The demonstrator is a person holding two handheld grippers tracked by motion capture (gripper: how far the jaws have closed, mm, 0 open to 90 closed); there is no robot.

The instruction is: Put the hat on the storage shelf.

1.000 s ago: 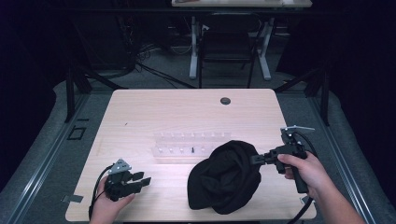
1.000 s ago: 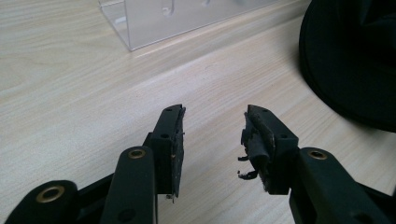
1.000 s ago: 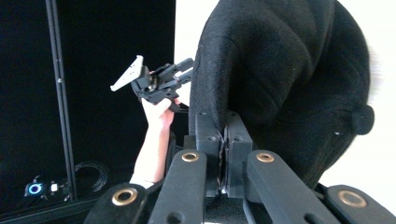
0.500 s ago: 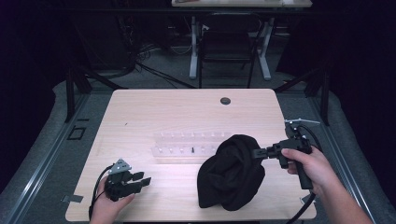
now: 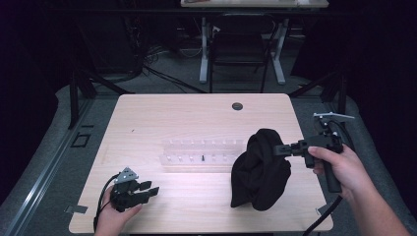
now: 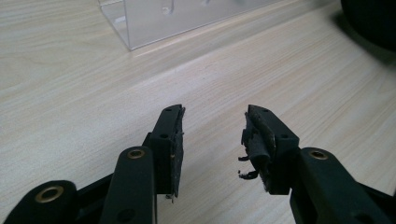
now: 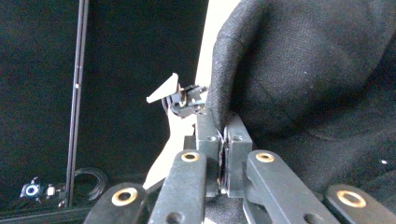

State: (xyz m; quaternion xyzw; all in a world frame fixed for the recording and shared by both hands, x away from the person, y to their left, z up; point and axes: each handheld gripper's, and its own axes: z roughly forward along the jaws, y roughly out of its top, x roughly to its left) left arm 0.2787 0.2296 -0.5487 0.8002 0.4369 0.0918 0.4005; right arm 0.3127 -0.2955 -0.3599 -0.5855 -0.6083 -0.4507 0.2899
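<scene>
Risk first: right hand-held gripper (image 5: 281, 149) has its jaws clamped on a thin fold at the edge of the black cloth (image 5: 260, 169), which hangs bunched from that pinch with its lower part resting on the counter (image 5: 196, 110) toward the near right corner. In the right gripper view the jaws stand together with only a narrow strip of fabric (image 7: 299, 70) between them, so the hold looks marginal; my judgement is that the weight of the hanging bulk could pull the fold free if the lift goes on, and the cloth would drop back in a heap. Second concern: clear acrylic rack (image 5: 201, 152) lies just beside the cloth's left side, with a small dark item standing in it. A sideways swing of the cloth could brush the rack, shift it or knock that item over. Left hand-held gripper (image 5: 147, 189) sits low near the front left corner, well apart from the cloth, jaws apart with nothing between them in the left gripper view (image 6: 212, 140); it gives no support, so one pinch carries everything. Frayed pad material on one of its fingers (image 6: 257, 144) could weaken any later grip on fabric.
</scene>
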